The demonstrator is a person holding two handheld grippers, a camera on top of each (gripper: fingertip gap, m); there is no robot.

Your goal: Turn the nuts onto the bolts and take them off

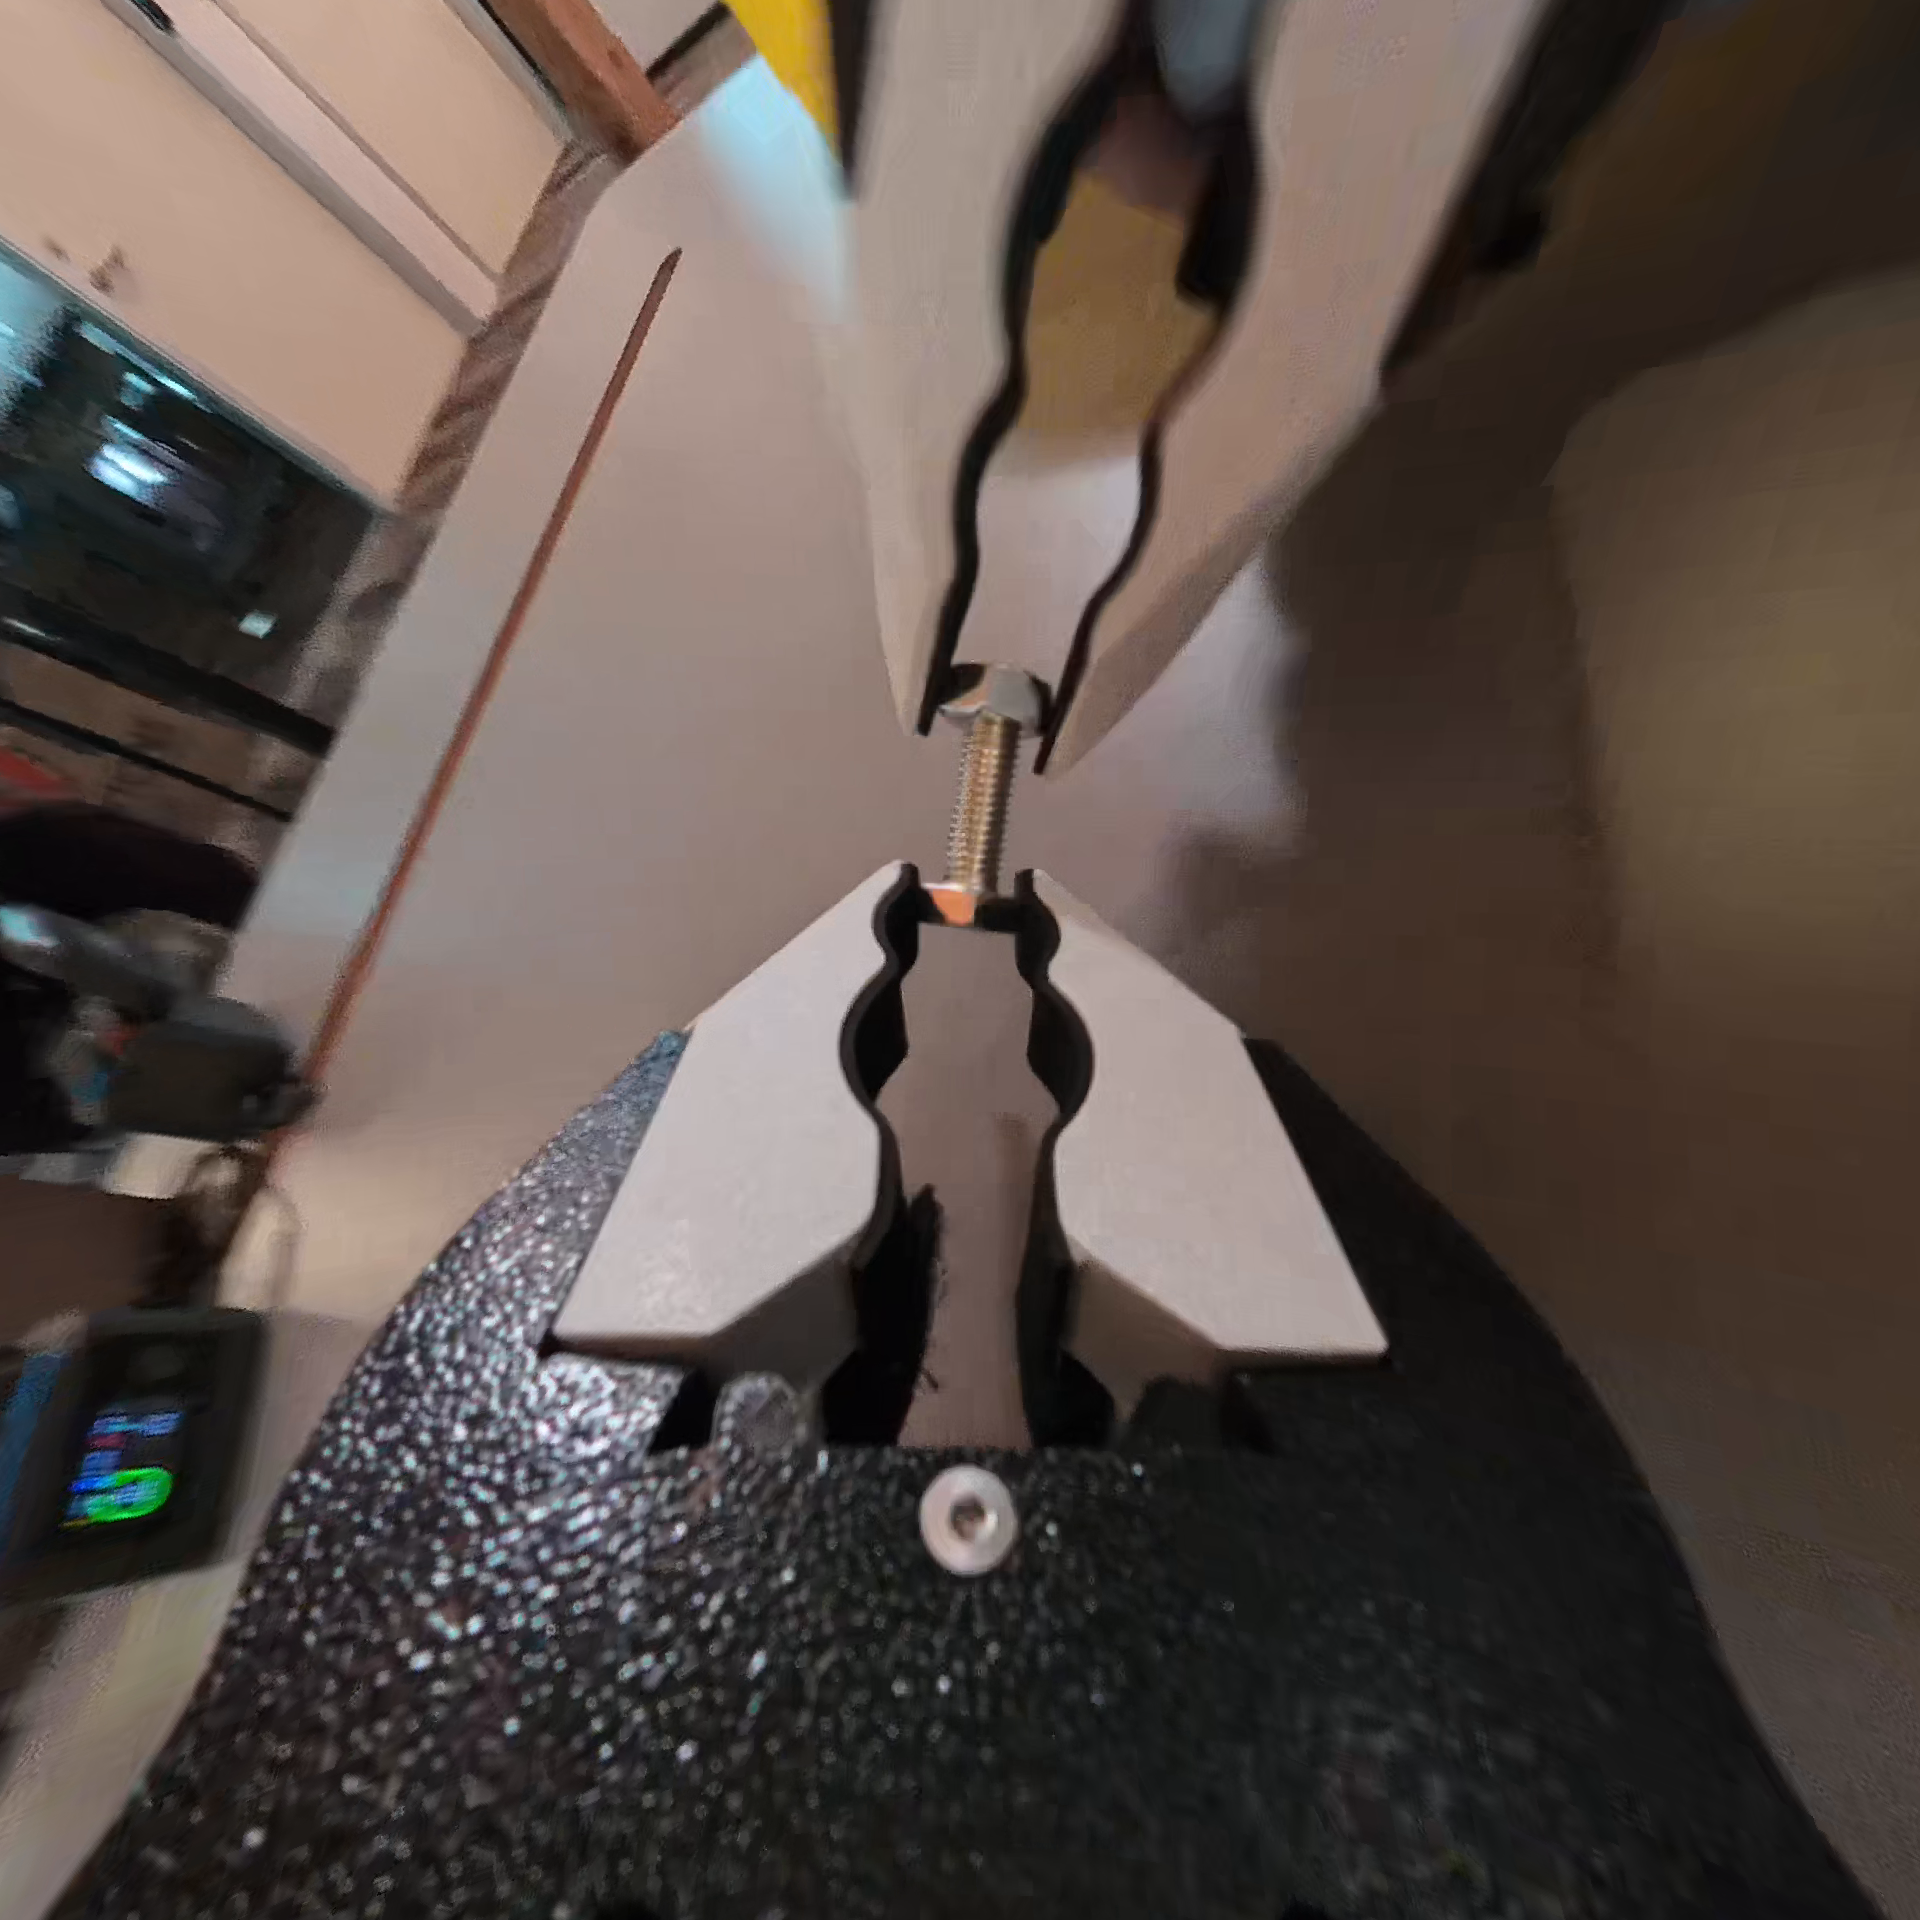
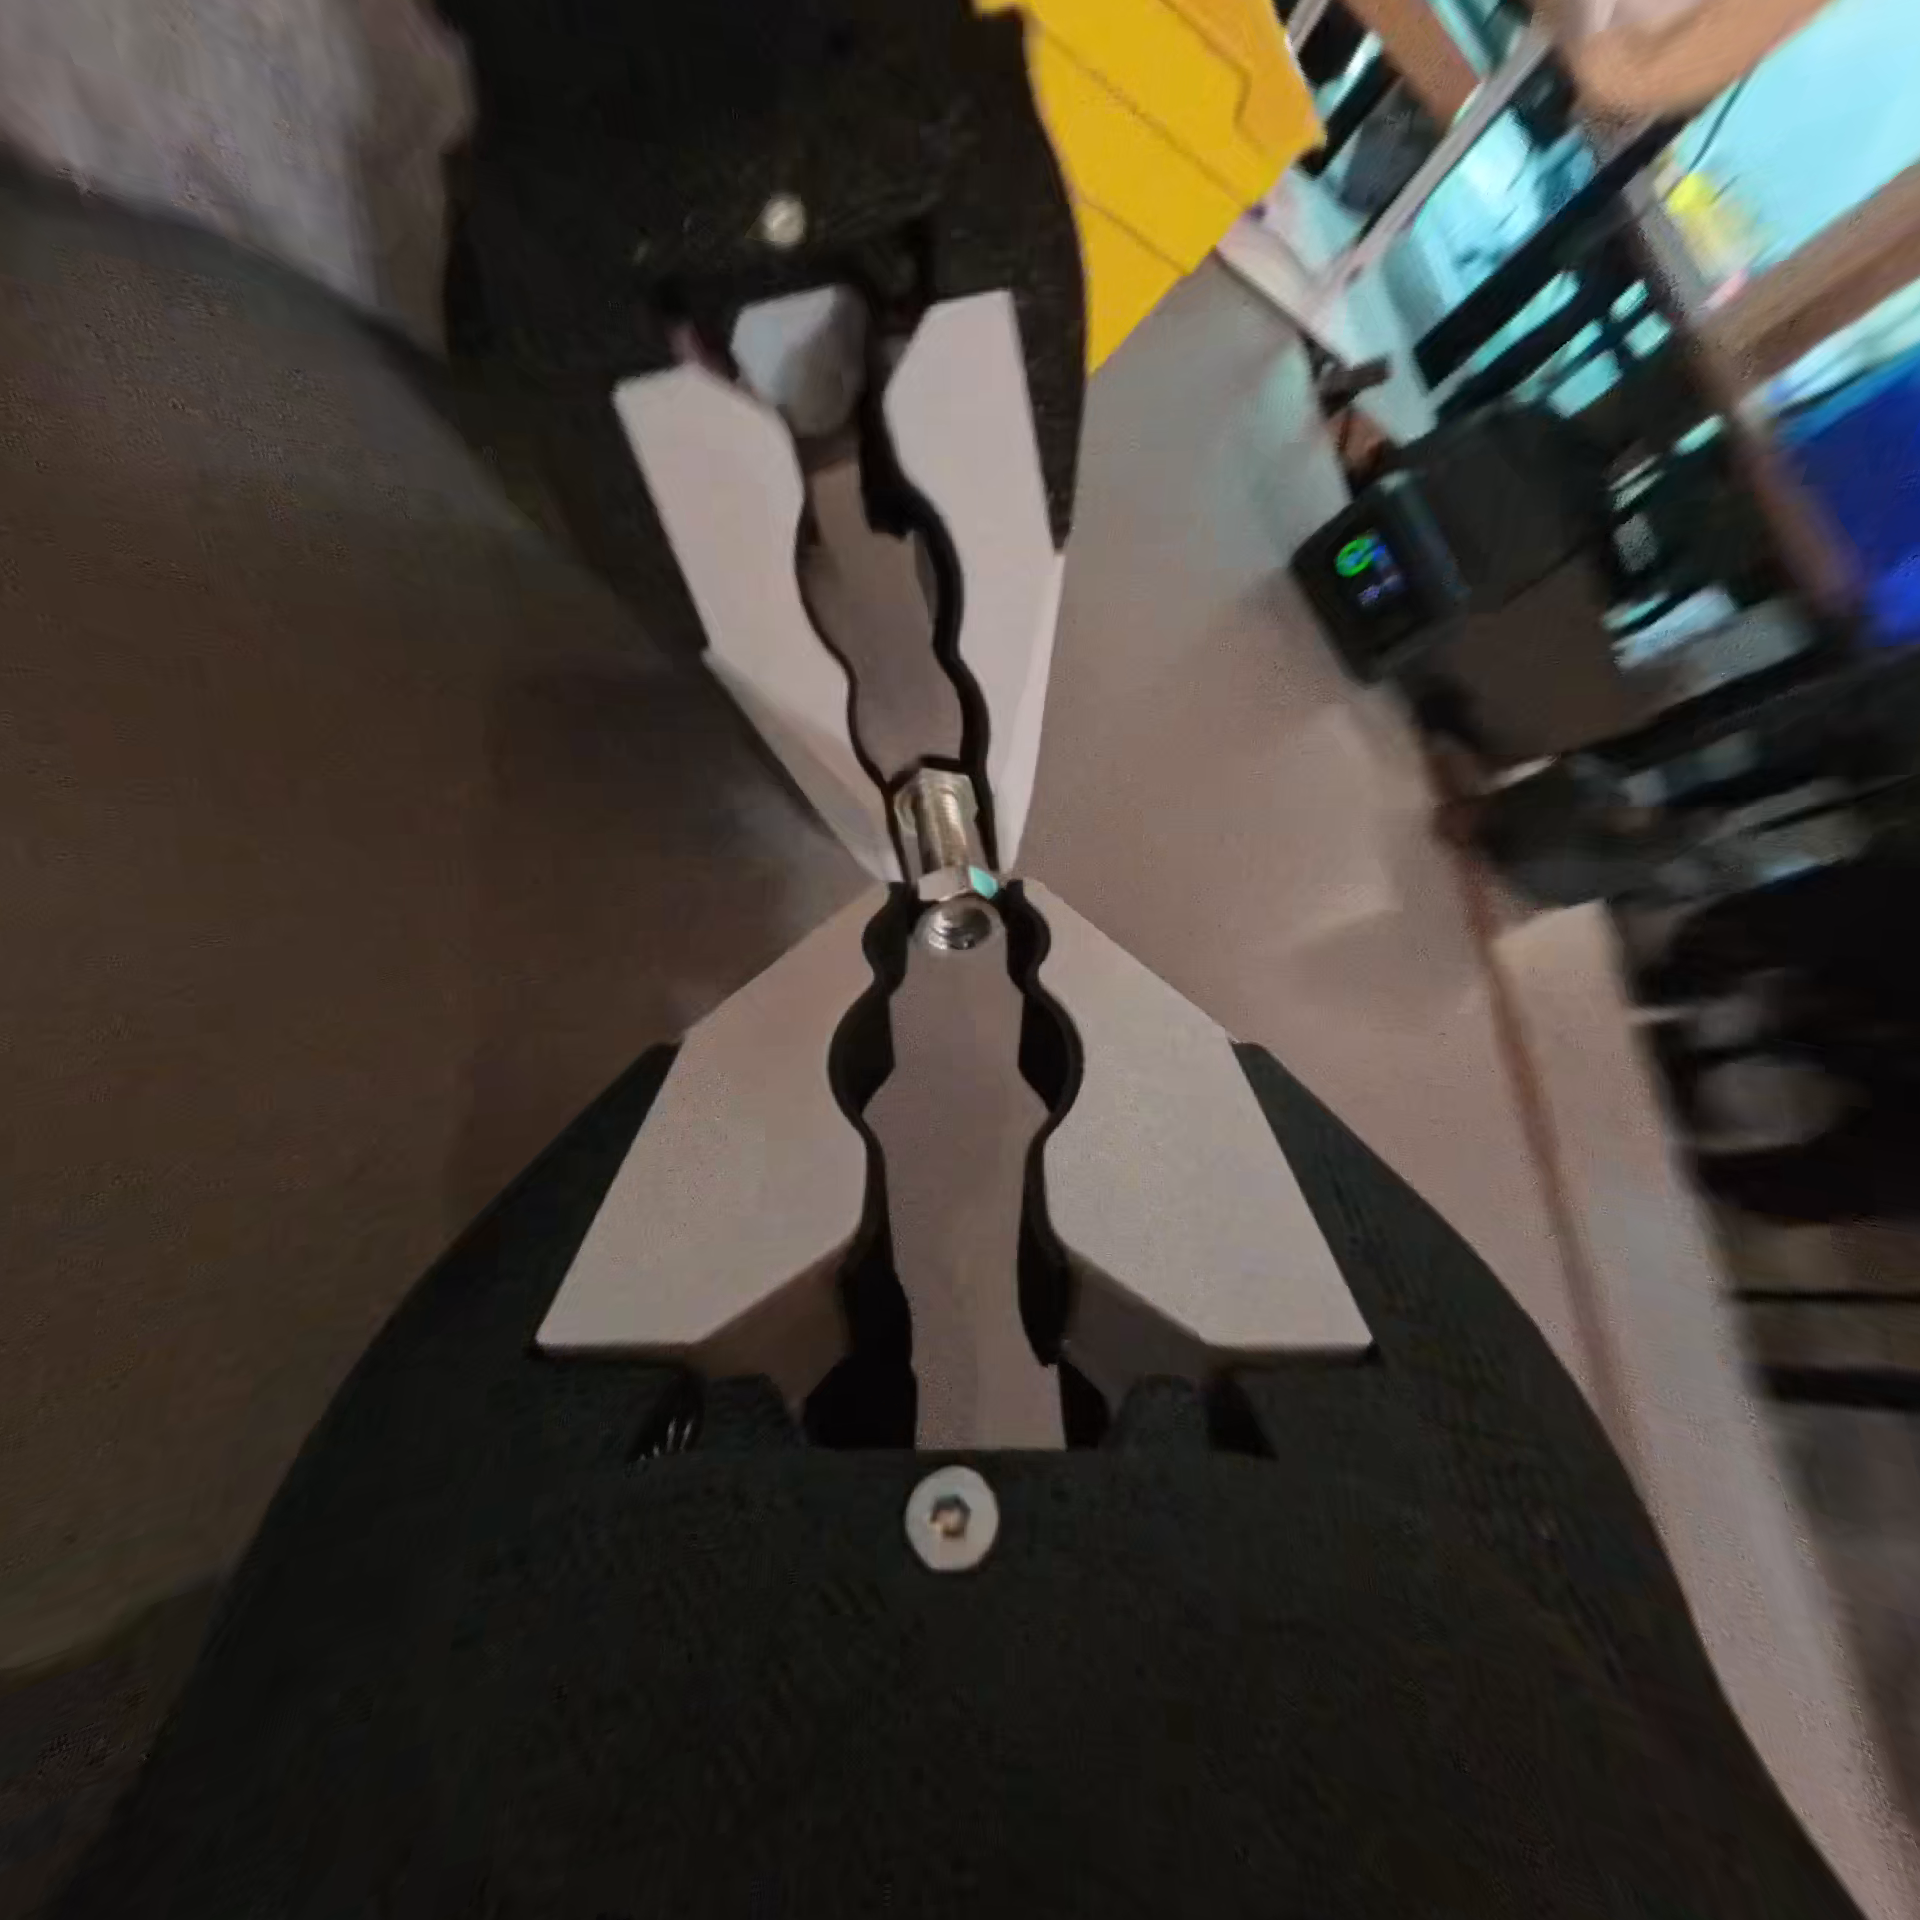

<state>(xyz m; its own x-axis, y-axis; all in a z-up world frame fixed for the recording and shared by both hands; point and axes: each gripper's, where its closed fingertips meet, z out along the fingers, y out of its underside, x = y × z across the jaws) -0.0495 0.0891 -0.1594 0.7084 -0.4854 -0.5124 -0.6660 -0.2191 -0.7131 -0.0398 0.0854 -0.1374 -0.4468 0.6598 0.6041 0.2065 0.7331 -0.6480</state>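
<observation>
Bolt (image 1: 977, 800): silver, threaded, held in mid-air above the pale tabletop (image 1: 675, 623); long axis in line with both pairs of fingers — round head away from the left wrist camera, shank toward it.
Nut (image 1: 958, 906): hexagonal, on the shank end opposite the head.
Left gripper (image 1: 966, 902): fingertips clamped on the nut; pale fingers (image 1: 748, 1143) pointing forward along the bolt.
Right gripper (image 2: 958, 923): tips pinched on the bolt head, socket end facing its camera.
Pose: grippers nose to nose — tips nearly meeting, bolt bridging between them.
Background: dark device (image 2: 1382, 582) with a small lit screen on the tabletop, blurred.
</observation>
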